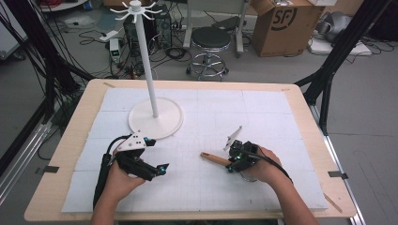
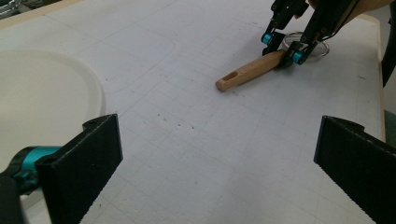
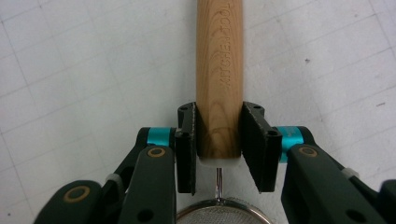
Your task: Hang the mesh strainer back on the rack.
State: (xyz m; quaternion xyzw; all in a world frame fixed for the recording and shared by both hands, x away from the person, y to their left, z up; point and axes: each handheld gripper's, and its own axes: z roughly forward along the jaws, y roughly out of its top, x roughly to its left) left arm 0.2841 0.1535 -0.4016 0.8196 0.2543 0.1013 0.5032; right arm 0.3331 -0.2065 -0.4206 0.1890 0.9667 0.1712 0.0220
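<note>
A small strainer lies on the white mat [image 1: 263, 117], its wooden handle [image 1: 215, 159] pointing left. My right gripper [image 1: 234, 164] is shut on that handle [image 3: 219, 70] close to the mesh bowl [image 3: 219, 212]; the jaws press both sides of the wood. In the left gripper view the handle [image 2: 250, 71] rests on the mat with the right gripper [image 2: 282, 46] on it and the wire rim [image 2: 317, 44] behind. My left gripper [image 1: 156, 154] hovers low over the mat, left of the handle, open [image 2: 217, 163] and holding nothing.
A white hook stand rises from a round base [image 1: 156, 119] at the mat's back left, its pole [image 1: 148, 61] topped with several hooks. The base [image 2: 42, 102] lies just beside my left gripper. Beyond the wooden table [image 1: 80, 117] are a stool [image 1: 210, 40], a cardboard box [image 1: 281, 23] and cables.
</note>
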